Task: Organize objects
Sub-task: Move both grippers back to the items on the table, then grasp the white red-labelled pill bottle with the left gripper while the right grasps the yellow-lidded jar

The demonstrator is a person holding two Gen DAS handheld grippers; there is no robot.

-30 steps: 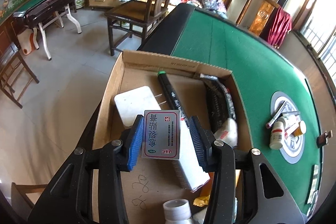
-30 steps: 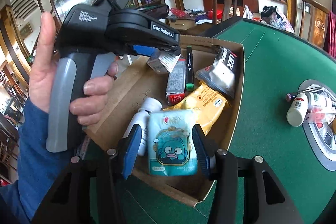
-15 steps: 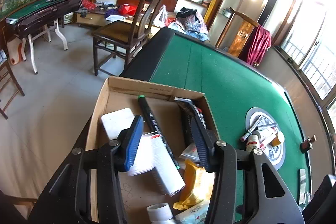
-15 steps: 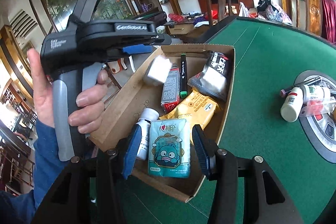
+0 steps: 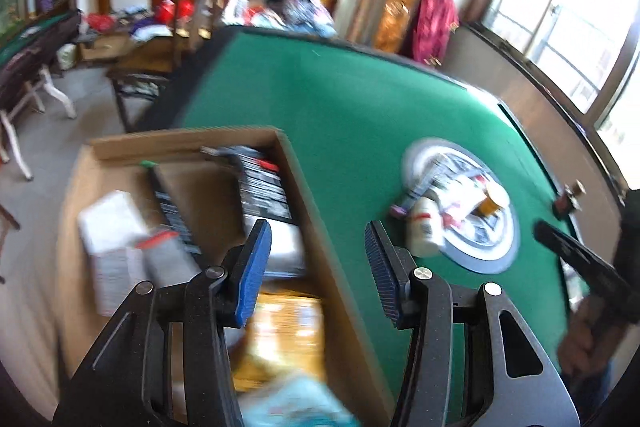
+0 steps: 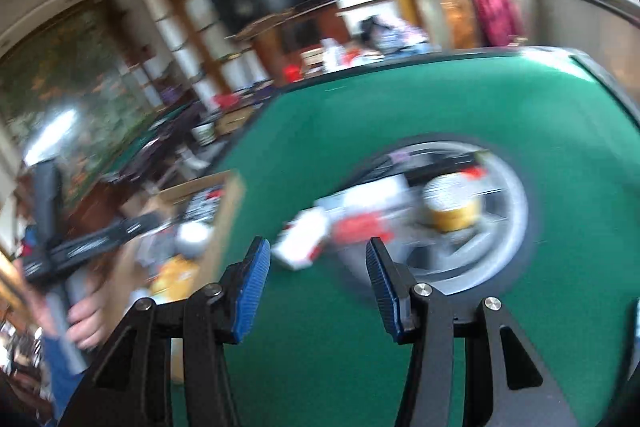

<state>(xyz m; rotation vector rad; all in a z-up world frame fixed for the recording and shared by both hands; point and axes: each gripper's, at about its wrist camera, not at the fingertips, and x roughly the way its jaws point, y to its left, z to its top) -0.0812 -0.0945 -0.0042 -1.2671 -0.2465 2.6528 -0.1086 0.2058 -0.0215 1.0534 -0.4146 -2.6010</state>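
1. While blur leaves every label unreadable, the left gripper gapes wide and empty over the box wall.
2. Right of the box, the right gripper gapes empty before a white bottle on the table's disc.

The picture is smeared with motion blur. The right claw stands open and empty above the green counter. Just beyond it a white bottle lies on its side at the near-left rim of a round grey disc, beside an amber jar. At left sits the cardboard box, and nearer, the left claw in a hand.
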